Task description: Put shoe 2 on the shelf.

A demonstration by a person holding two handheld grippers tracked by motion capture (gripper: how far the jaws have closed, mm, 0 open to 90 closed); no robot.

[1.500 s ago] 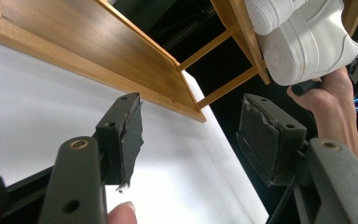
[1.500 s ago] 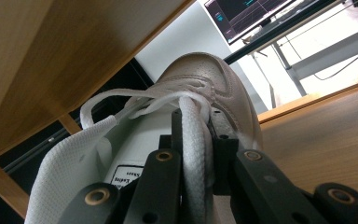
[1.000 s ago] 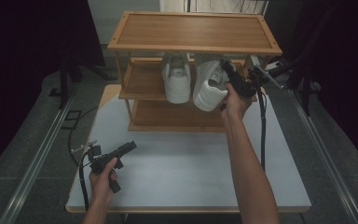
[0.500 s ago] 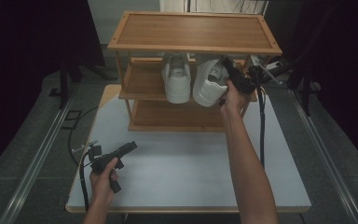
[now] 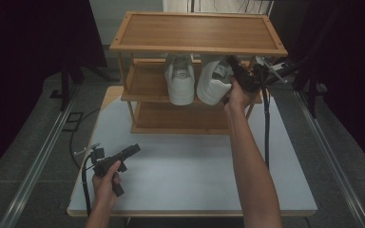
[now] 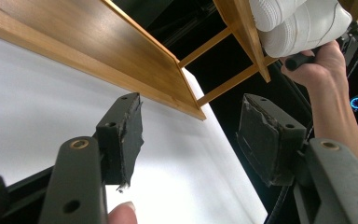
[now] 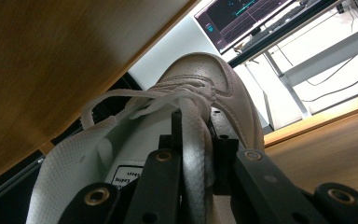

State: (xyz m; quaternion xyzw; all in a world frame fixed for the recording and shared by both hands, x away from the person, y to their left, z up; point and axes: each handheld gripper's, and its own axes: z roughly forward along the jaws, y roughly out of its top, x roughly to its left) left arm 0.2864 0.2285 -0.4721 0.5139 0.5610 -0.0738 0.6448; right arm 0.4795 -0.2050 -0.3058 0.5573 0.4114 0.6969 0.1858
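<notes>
White shoes (image 5: 197, 80) sit in a brown wooden rack (image 5: 197, 31) on a pale grey table (image 5: 190, 185).

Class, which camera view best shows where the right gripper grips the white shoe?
The right gripper view: the right gripper pinches the shoe at its collar edge. The high view shows the shoe on the middle shelf; the left gripper view shows its sole.

From my high view the top shelf of the wooden rack (image 5: 197, 31) covers the toes of both white shoes, and the jaws of the right gripper (image 5: 233, 71) are lost behind the right shoe (image 5: 214, 83) at about 2 o'clock from the table's centre. In my right gripper view that shoe's heel is cut off at 6 o'clock, the label inside it is half hidden by the jaws, and the monitor (image 7: 256, 18) at 1 o'clock is too blurred to read. In my left gripper view, the left shoe (image 6: 272, 11) is cut off at 12 o'clock.
</notes>
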